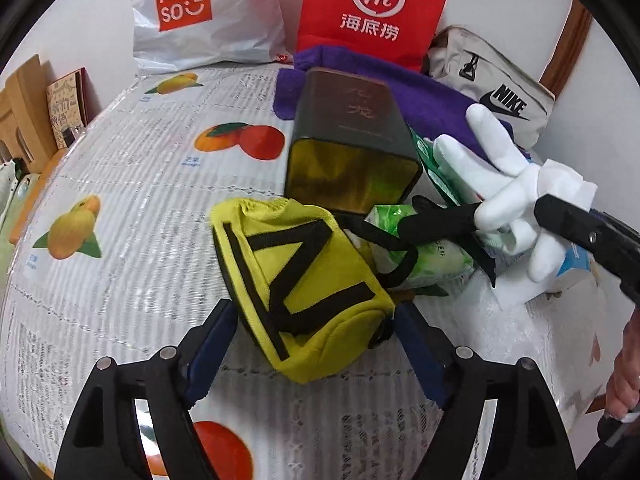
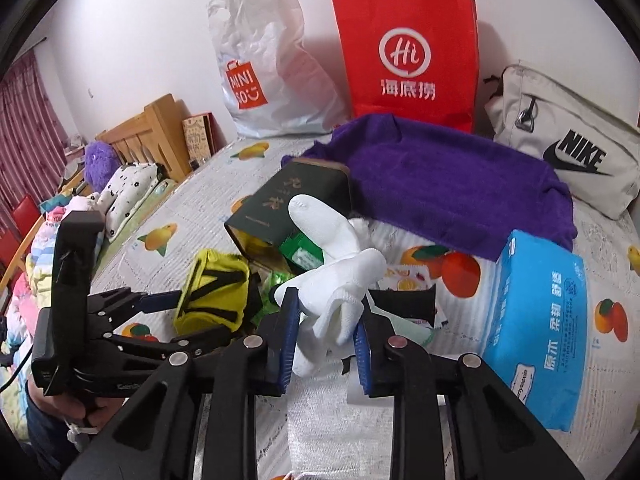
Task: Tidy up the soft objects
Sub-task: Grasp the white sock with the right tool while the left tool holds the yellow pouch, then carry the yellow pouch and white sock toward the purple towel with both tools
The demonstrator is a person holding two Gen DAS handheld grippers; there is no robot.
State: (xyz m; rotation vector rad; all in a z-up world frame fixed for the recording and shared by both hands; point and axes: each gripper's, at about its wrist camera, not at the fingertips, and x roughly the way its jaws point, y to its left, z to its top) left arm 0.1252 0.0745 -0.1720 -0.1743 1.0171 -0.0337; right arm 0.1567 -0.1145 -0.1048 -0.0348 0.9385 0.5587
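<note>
Two grippers angle down over the table (image 1: 120,208). Left gripper (image 1: 316,344) stands wide, pads clear either side of the yellow fabric pouch (image 1: 296,280). Right gripper (image 2: 326,344) pinches a white knit glove (image 2: 340,280), limp and crumpled, above the patterned cloth.

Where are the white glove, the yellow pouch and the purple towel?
white glove (image 2: 344,276): right wrist view, on its bunched palm.
yellow pouch (image 1: 304,280): left wrist view, on its side with the black straps.
purple towel (image 2: 452,184): right wrist view, on its flat middle.
</note>
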